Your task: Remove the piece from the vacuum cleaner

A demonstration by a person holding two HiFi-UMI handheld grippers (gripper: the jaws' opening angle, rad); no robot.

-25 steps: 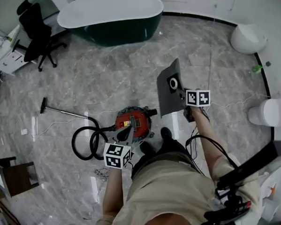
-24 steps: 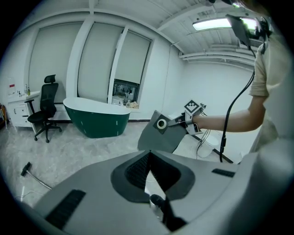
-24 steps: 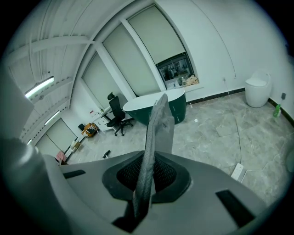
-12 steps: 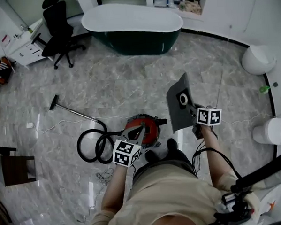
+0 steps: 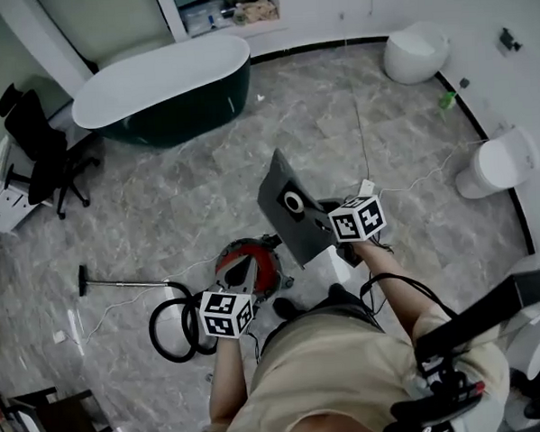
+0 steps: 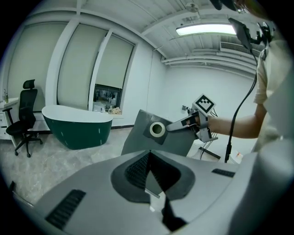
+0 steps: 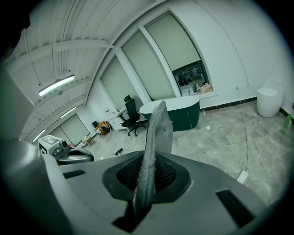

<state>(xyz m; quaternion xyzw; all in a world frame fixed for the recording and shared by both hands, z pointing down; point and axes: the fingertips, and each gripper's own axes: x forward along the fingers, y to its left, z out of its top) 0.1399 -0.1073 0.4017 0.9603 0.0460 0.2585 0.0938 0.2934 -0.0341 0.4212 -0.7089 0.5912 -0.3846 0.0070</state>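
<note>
The right gripper has its jaws almost together, pinched on the grey piece, a flat panel with 1 pale ring set in it. The piece is up in the air at about 12 o'clock from the person, already clear of the red vacuum cleaner, which sits on the floor at about 11 o'clock, just ahead of the feet. The left gripper hangs above the vacuum cleaner with its jaws closed and nothing between them.

Seen edge-on in the right gripper view, the piece is thin, looks woven and bows slightly, so it is probably light and soft, likely to flop or swing if moved fast. The ring looks like the stiffest part. The best hold is probably beside it, about where the jaws now grip, and not out at a loose corner. It seems neither slippery nor fragile, though a thin weave could snag.

Counted:
- 1 piece
- 1 vacuum cleaner
- 1 black hose, coiled at 9 o'clock from the vacuum cleaner
- 2 grippers
- 1 bathtub, far off at 10 o'clock
</note>
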